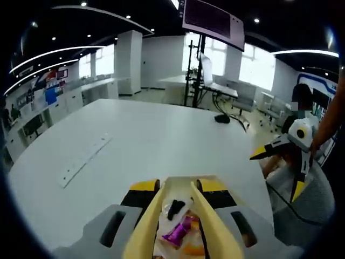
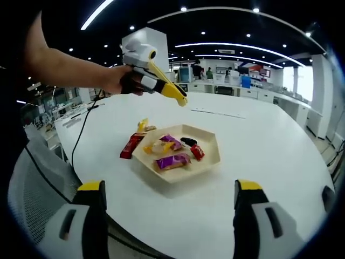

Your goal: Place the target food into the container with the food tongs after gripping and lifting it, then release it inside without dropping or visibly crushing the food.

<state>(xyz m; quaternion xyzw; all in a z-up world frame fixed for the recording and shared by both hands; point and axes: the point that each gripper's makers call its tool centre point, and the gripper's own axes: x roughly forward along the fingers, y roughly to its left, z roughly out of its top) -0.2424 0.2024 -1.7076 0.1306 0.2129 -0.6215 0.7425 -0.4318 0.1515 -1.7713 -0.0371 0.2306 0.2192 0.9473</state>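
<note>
Left gripper point(image 1: 180, 216), holding pale yellow plastic food tongs point(image 1: 178, 205), is hovering over the beige hexagonal tray point(image 2: 207, 162), tong arms parted with nothing between them. A purple foil-wrapped candy point(image 1: 178, 231) is lying directly below the tong tips at lower centre of the left gripper view, its long axis slanting across the gap. Right gripper point(image 2: 170, 216) is hanging open, well apart from the tray, so the left is nearer.

You see a pale cream tray point(image 2: 207, 162) holding purple point(image 2: 172, 161), red point(image 2: 197, 152) and black point(image 2: 188, 141) wrapped snacks on a white table point(image 2: 269, 140).
</note>
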